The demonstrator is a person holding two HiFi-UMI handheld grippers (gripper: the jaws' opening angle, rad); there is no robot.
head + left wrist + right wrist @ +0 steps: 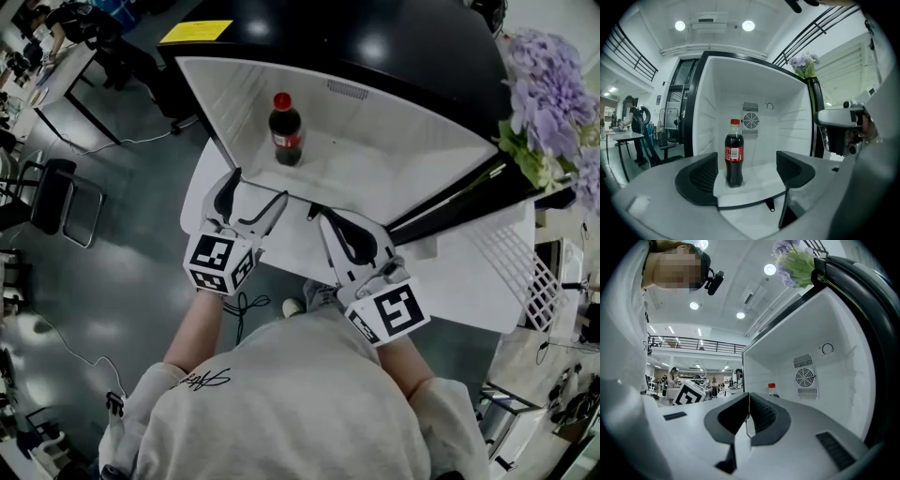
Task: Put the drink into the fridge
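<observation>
Left gripper (260, 187) (746, 165) has its jaws spread wide and grips nothing. In its own view the bottle (734, 154) shows in the gap, nearer the left jaw, but it stands farther back and neither jaw touches it. Right gripper (318, 213) (749, 403) has its jaws pressed together tip to tip with nothing between them. Both grippers hover side by side at the front edge of the open fridge (403, 141) (787, 108) (839, 333), close to each other and pointing inward. Each carries one marker cube, the left cube (221, 262) (689, 393) and the right cube (395, 314), so two cubes in all.

One bottle (286, 129) is in view: dark drink, red cap, red label. It stands upright on the white fridge floor toward the left of the compartment, well apart from both grippers. From the right gripper view only its red cap (772, 386) peeks over the jaws.

There is one fridge, black outside and white inside. Its door (497, 272) is swung open to the right, and one round fan vent (751, 121) (805, 377) sits on the back wall. One yellow label (195, 31) lies on the fridge top. One bunch of purple flowers (548, 94) (804, 62) (794, 256) stands at the fridge's upper right corner.
</observation>
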